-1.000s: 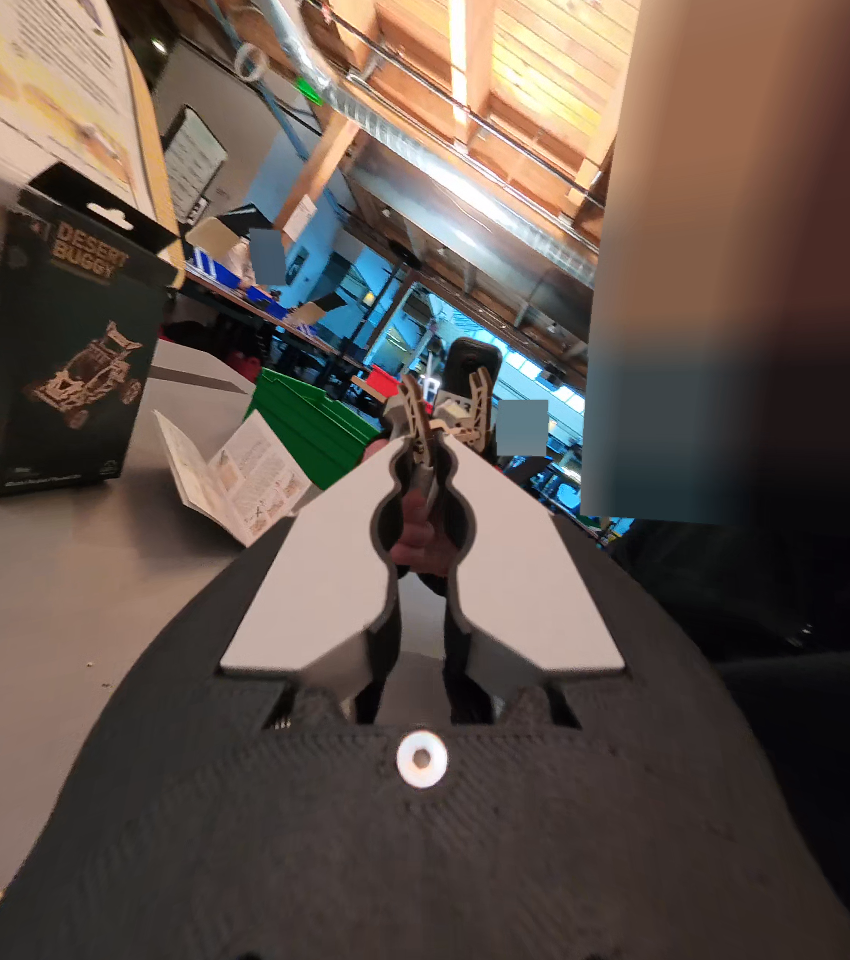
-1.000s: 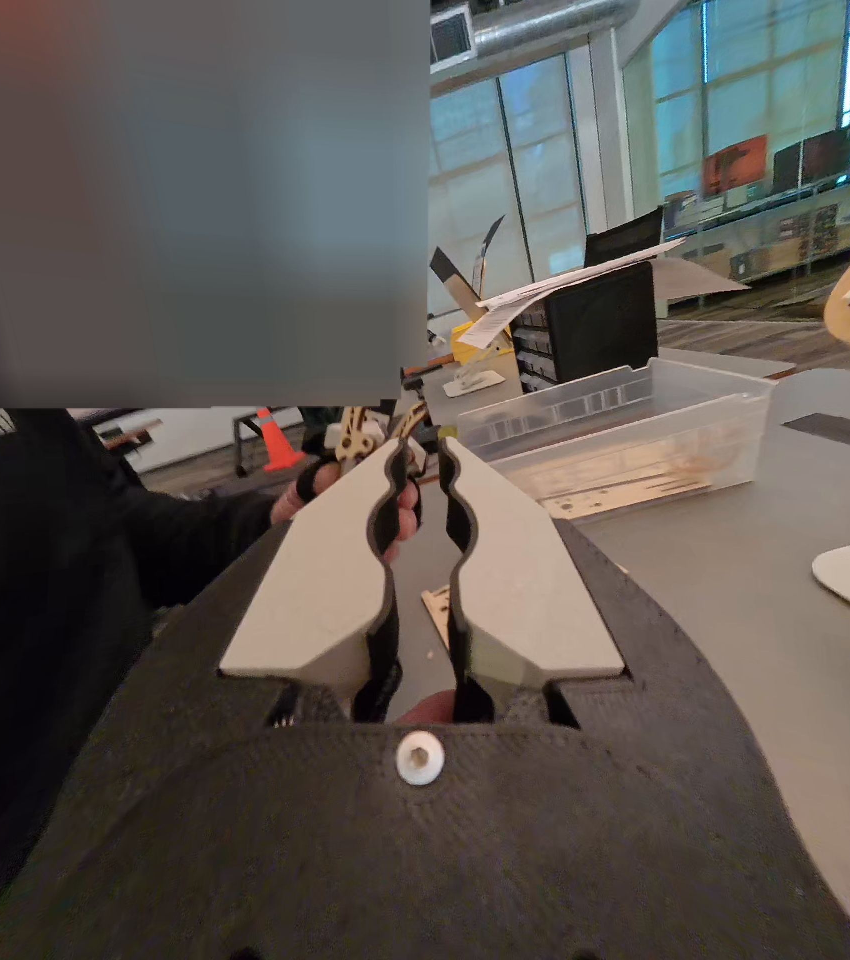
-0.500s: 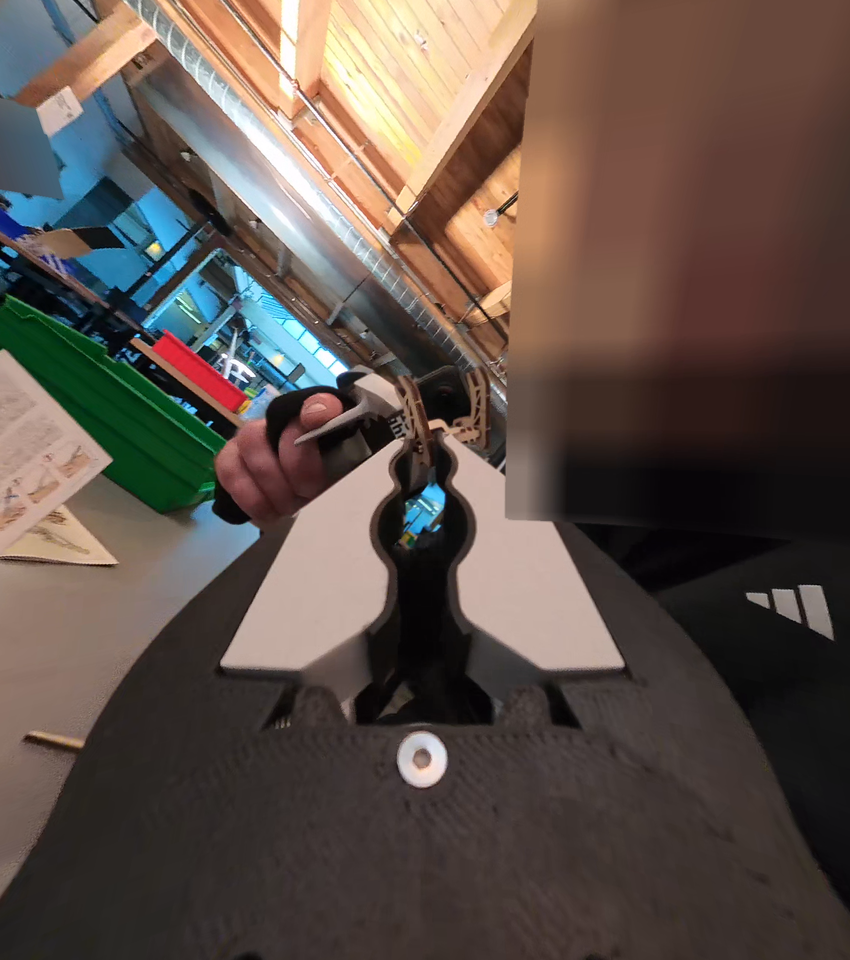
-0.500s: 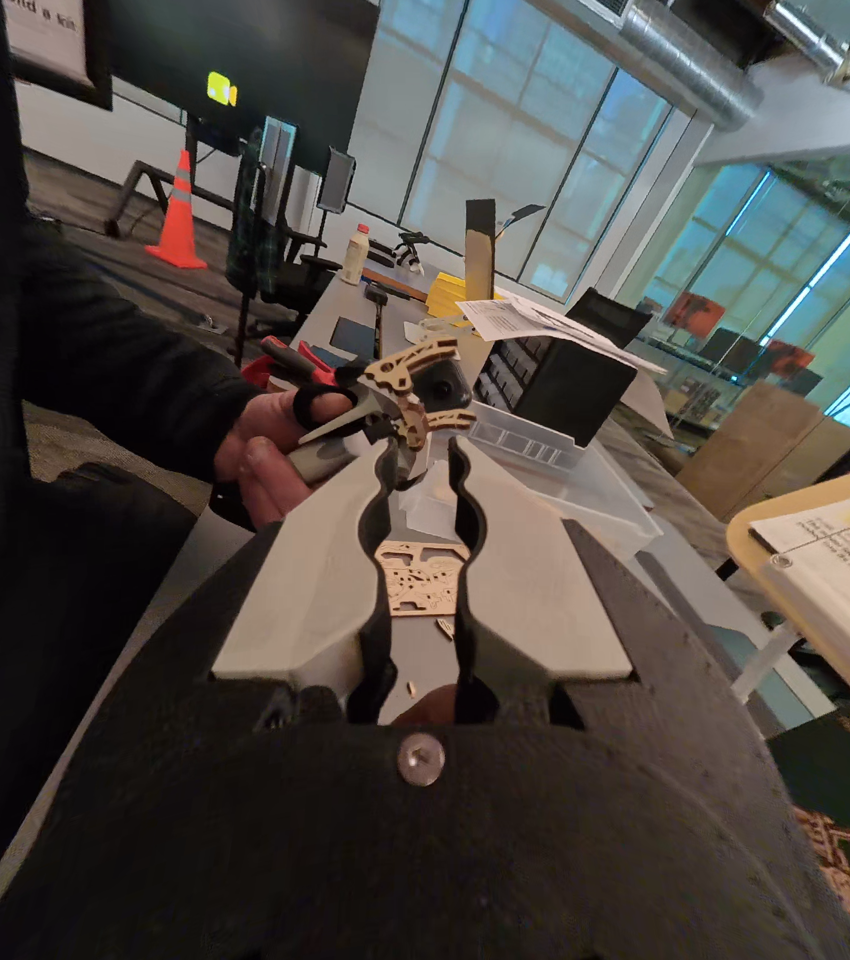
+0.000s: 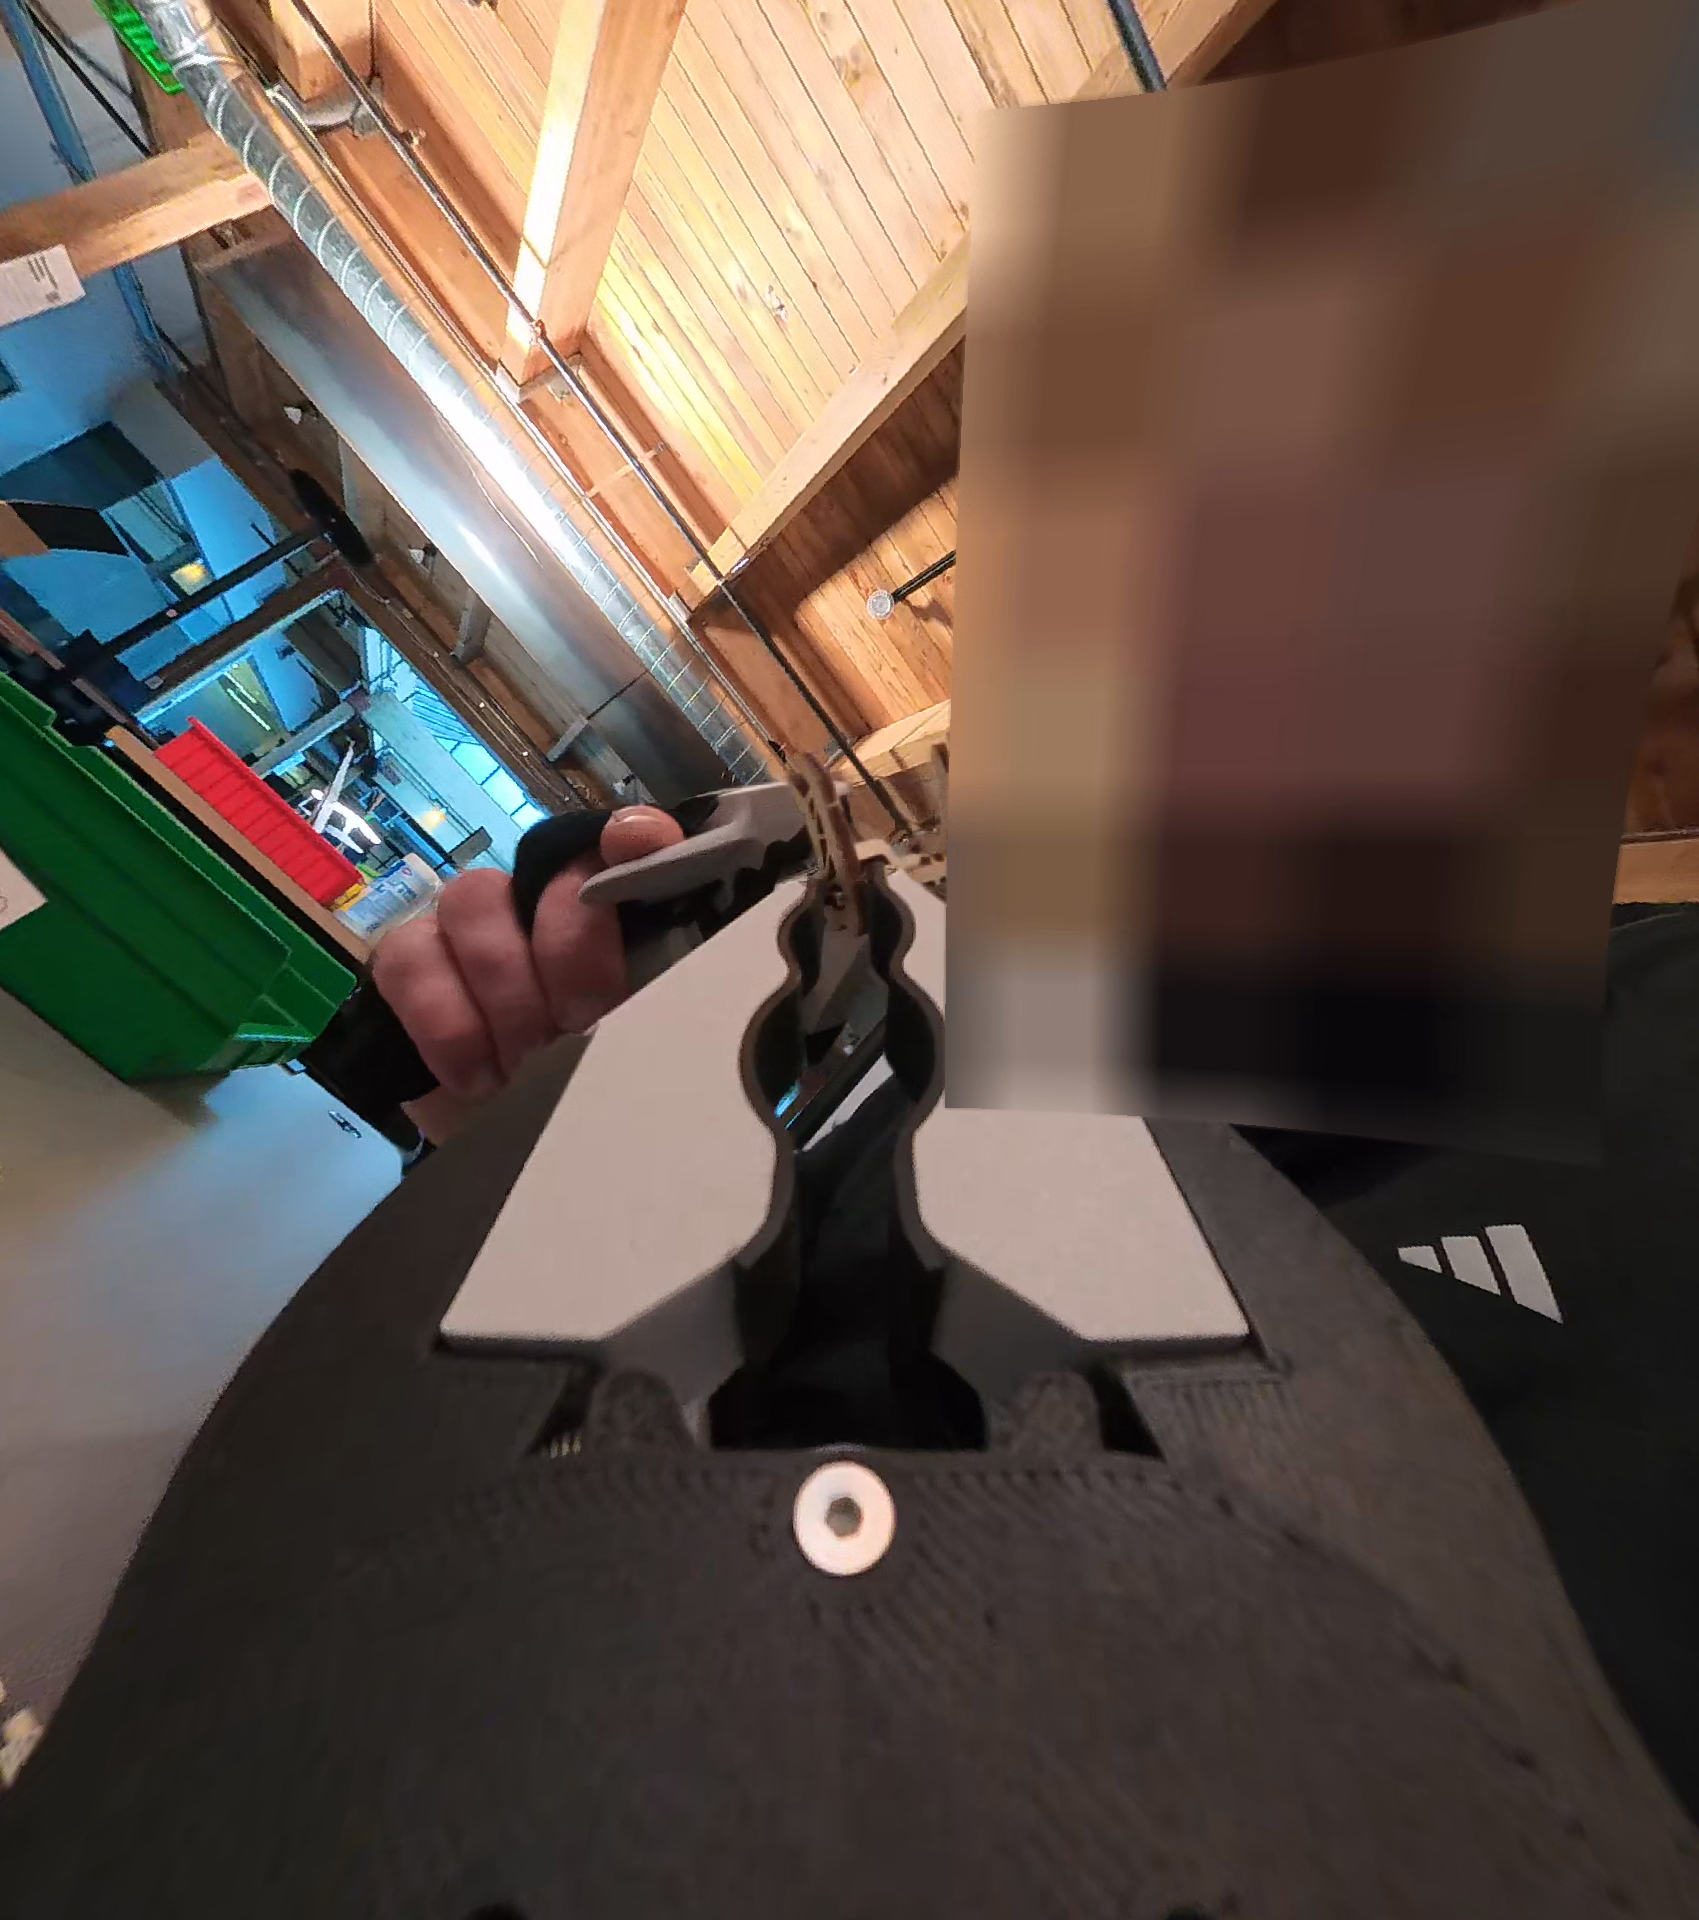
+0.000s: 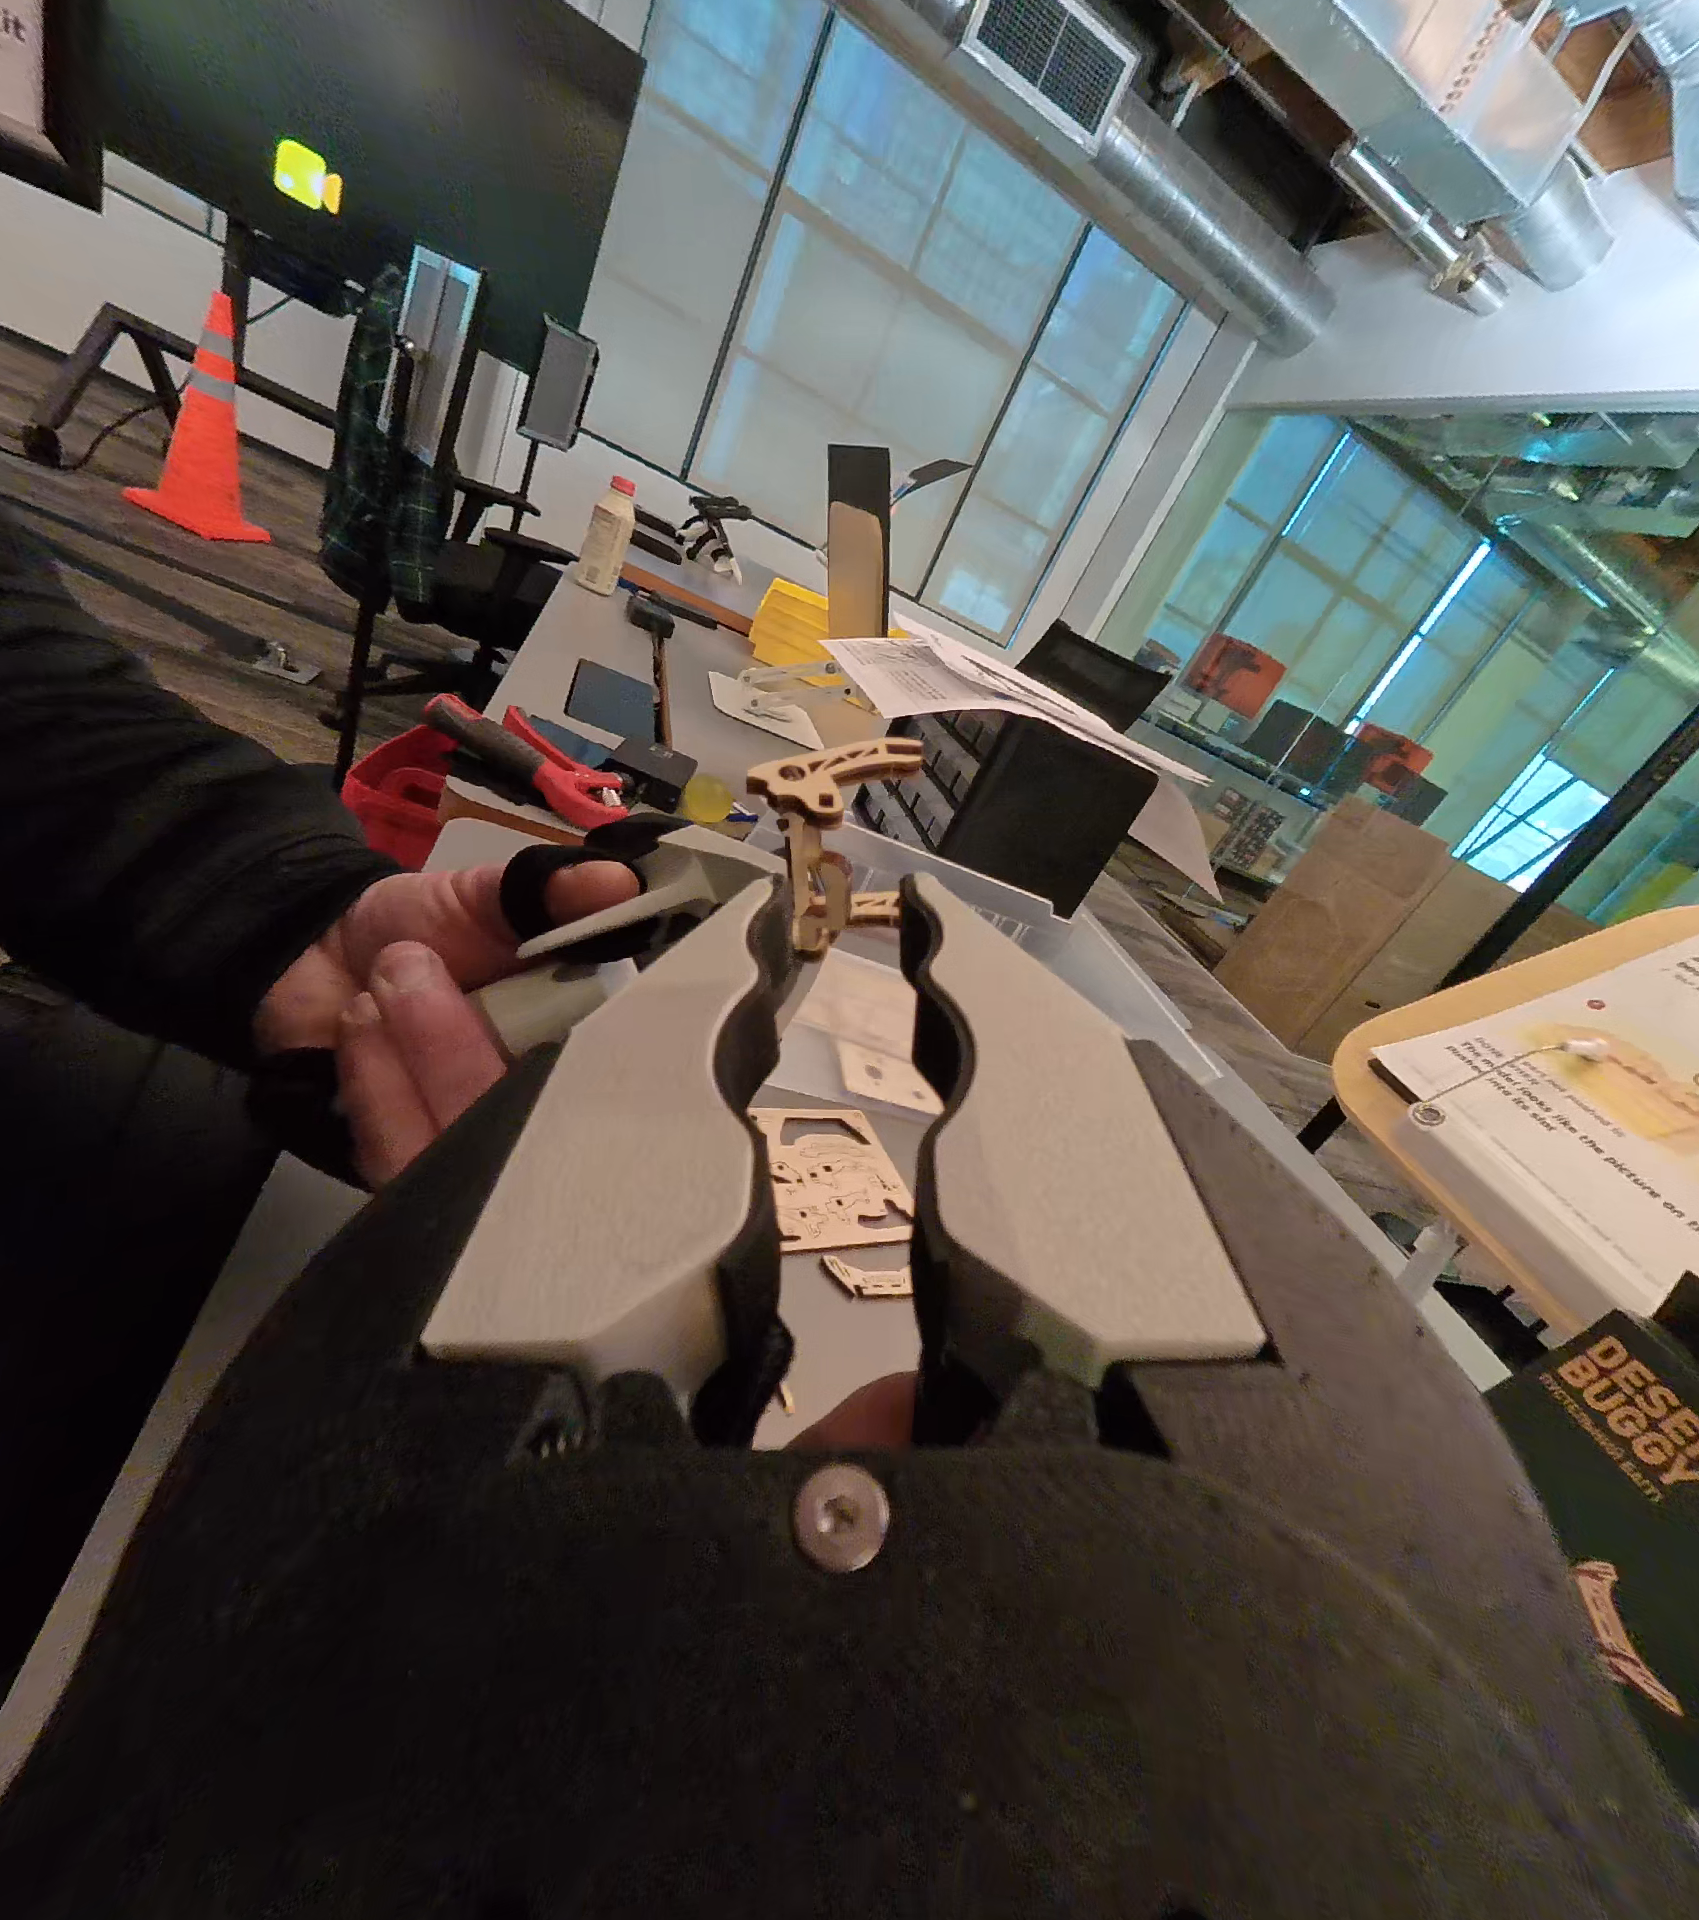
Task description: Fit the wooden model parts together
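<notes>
The landmark is the wooden assembly (image 6: 817, 847), a pale laser-cut plywood piece with a curved, pierced arm at its top and thin jointed links below, held up above the grey table (image 6: 616, 644). Left of it in the right wrist view a hand (image 6: 409, 997) in a black sleeve grips the left gripper (image 5: 837, 896), whose smooth grey fingers with wavy black inner edges are nearly closed on the assembly's lower links. Just below the assembly, the right gripper (image 6: 840, 902) has its jaws moderately apart; the wood stands between the tips, close against the left finger (image 6: 720, 935), with a clear gap to the right one. Further below it on the table lie a flat plywood sheet (image 6: 840, 1184) of cut-out parts and a small loose piece (image 6: 866, 1280). Behind and right of the assembly are a clear plastic bin (image 6: 1063, 935) and a black drawer unit (image 6: 1032, 821), and lower right a dark kit box (image 6: 1676, 1507). Only the left wrist view shows the assembly edge-on (image 5: 829, 831), a ribbed metal duct (image 5: 471, 416) under plank ceiling, and a green bin (image 5: 97, 914) far left of it.
</notes>
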The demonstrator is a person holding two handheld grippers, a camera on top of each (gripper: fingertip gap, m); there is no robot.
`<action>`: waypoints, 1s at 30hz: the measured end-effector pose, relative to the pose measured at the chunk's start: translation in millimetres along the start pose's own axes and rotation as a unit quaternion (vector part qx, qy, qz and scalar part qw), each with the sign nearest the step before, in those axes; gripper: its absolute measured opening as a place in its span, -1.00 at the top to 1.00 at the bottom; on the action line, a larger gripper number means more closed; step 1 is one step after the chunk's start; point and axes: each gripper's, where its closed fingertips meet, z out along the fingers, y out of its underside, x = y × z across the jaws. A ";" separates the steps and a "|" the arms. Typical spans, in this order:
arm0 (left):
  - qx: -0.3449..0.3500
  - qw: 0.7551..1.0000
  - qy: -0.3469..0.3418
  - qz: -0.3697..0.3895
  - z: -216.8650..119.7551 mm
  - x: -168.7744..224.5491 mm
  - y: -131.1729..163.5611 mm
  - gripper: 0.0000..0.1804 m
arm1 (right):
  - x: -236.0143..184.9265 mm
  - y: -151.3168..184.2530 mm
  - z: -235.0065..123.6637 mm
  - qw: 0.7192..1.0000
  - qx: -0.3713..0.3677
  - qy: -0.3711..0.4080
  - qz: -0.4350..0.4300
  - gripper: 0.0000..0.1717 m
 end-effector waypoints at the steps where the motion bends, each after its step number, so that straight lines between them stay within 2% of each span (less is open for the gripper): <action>1: 0.002 1.000 0.002 -0.002 0.2 0.0 0.6 0.94 | -0.2 -0.5 -0.7 1.000 0.001 -0.001 0.000 0.79; 12: 0.017 0.999 0.015 -0.028 1.9 -3.7 4.9 0.94 | -4.0 2.3 2.2 0.999 -0.013 0.003 -0.035 0.86; 23: 0.018 0.999 0.020 -0.032 3.9 -3.5 7.5 0.94 | -1.4 1.9 0.3 1.000 0.005 0.010 -0.006 0.96; 30: 0.014 0.999 0.021 -0.029 6.3 -4.9 9.5 0.94 | -0.6 1.8 -0.3 1.000 0.008 0.007 0.002 0.94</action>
